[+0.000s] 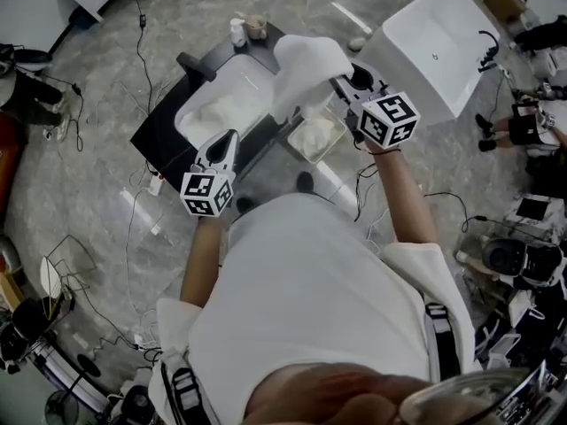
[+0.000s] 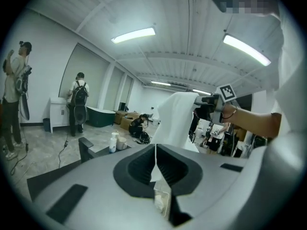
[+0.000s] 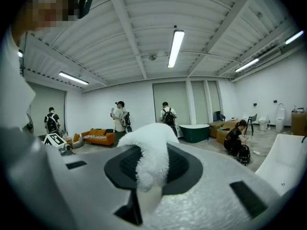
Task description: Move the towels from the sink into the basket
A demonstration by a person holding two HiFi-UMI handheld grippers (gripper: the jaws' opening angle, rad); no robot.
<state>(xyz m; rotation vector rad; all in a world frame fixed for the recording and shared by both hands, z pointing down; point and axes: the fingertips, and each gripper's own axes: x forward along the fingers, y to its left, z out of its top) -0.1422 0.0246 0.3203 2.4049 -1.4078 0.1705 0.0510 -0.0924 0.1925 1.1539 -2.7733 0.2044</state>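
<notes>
In the head view, your right tongs point(image 1: 339, 81) hold a white fluffy towel point(image 1: 301, 67) in the air. It hangs over the gap between the white rectangular sink point(image 1: 183, 122) and the clear plastic basket point(image 1: 302, 151). The sink is set in a black table point(image 1: 159, 140), and a second white towel point(image 1: 217, 112) lies crumpled in its bowl. The basket stands just beside the table's near right edge, with a third white towel point(image 1: 317, 134) inside it. Your left tongs point(image 1: 230, 140) hover over the near edge of the sink.

In the left gripper view, your left tongs point(image 2: 155, 159) have their dark pads pressed together with nothing between them. Beyond them the white fluffy towel point(image 2: 176, 119) hangs down.

In the right gripper view, your right tongs point(image 3: 149, 164) stand narrow, clamped on a fold of the white fluffy towel point(image 3: 151, 147). The fold bulges up over the pads.
</notes>
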